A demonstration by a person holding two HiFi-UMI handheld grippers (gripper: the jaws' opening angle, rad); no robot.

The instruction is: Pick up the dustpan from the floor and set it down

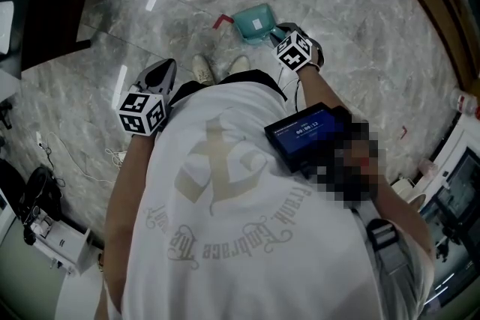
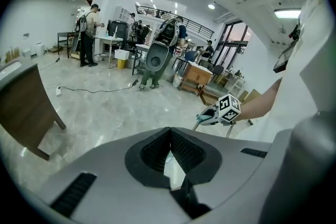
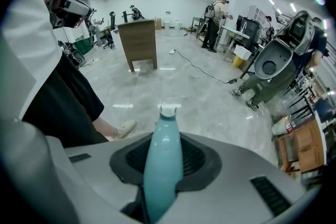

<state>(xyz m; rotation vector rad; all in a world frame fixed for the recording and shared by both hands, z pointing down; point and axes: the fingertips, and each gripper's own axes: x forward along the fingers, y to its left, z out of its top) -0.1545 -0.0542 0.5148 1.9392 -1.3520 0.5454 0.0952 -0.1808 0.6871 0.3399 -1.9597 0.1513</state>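
In the right gripper view only the handle [image 3: 163, 155] of the dustpan [image 1: 253, 21] shows; its near end is cut off by the bottom edge and the pan is out of sight. In the head view the marker cube [image 1: 295, 50] of the right gripper [image 1: 280, 34] covers that handle and the jaws on it. The red thing [image 1: 221, 21] just left of the dustpan is too small to tell.

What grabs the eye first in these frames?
First, the teal dustpan, low by the marble floor just ahead of the person's shoes, its handle clamped in the right gripper. Next, the left gripper at the head view's left, jaws together on nothing. Both gripper views show a busy workshop behind, with people at benches.
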